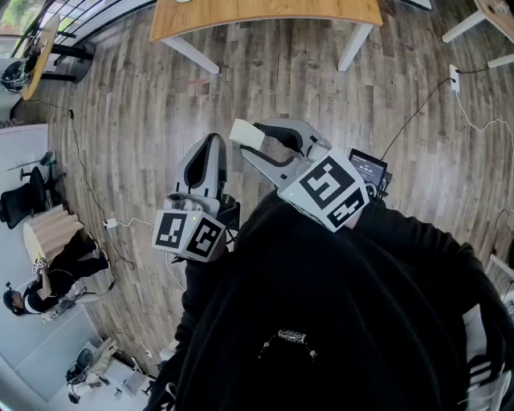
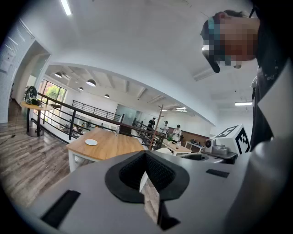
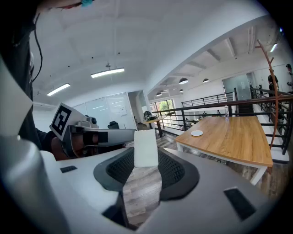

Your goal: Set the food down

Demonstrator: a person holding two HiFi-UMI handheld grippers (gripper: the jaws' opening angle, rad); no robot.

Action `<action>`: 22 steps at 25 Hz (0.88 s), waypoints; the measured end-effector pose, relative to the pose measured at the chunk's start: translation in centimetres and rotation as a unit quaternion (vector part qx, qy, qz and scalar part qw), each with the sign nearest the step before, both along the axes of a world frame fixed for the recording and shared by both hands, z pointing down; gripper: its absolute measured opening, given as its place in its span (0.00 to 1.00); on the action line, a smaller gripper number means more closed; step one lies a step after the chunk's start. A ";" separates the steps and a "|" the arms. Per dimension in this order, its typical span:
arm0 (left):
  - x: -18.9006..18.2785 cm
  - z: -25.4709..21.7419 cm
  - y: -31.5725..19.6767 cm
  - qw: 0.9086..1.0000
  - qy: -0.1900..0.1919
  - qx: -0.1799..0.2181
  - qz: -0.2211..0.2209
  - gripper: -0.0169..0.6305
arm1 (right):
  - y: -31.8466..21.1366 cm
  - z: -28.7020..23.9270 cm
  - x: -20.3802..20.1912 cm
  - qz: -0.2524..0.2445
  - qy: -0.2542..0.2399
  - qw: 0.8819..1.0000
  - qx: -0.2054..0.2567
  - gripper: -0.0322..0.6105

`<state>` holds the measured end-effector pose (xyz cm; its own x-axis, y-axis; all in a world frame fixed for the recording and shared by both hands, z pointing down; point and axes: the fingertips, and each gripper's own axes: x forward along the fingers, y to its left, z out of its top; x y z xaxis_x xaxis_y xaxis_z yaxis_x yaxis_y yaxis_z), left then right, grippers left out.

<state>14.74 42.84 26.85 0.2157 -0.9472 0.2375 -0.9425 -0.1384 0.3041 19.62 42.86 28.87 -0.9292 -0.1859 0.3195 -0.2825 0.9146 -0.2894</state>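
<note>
My right gripper (image 3: 145, 155) is shut on a white rectangular piece of food (image 3: 145, 148), which stands up between the jaw tips. In the head view the food (image 1: 246, 133) is at the tip of that right gripper (image 1: 252, 138), held over the wooden floor. Beside it, my left gripper (image 1: 213, 144) is shut and holds nothing. In its own view the left gripper (image 2: 145, 177) has its jaws meeting at the tips. A wooden table (image 1: 265, 16) stands ahead, with a small white plate (image 3: 197, 133) on it; the same plate (image 2: 91, 142) also shows in the left gripper view.
A cable (image 1: 88, 177) and a power strip (image 1: 454, 76) lie on the wooden floor. A black railing (image 3: 215, 107) runs behind the table. A person (image 1: 36, 293) sits at the lower left; more people (image 2: 165, 128) stand far off among other tables.
</note>
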 end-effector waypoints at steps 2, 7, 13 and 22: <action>0.2 -0.1 0.1 1.000 -0.001 -0.001 -0.001 0.02 | 0.1 -0.1 0.2 -0.002 0.000 1.000 -0.001 0.32; 0.9 -0.2 -0.1 1.000 -0.005 -0.004 0.001 0.02 | -0.1 -0.2 0.8 -0.001 0.001 1.000 0.003 0.32; 2.3 -0.1 -0.6 1.000 -0.006 -0.005 0.011 0.02 | -0.5 -0.2 1.9 -0.004 -0.004 1.000 -0.001 0.32; 4.5 -0.2 -2.6 1.000 -0.018 -0.008 0.022 0.02 | -1.8 0.1 4.0 -0.003 -0.011 1.000 -0.010 0.32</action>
<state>19.28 40.25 26.70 0.2482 -0.9331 0.2603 -0.9459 -0.1755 0.2728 23.67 41.03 29.02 -0.9374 -0.1732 0.3020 -0.2693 0.9105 -0.3137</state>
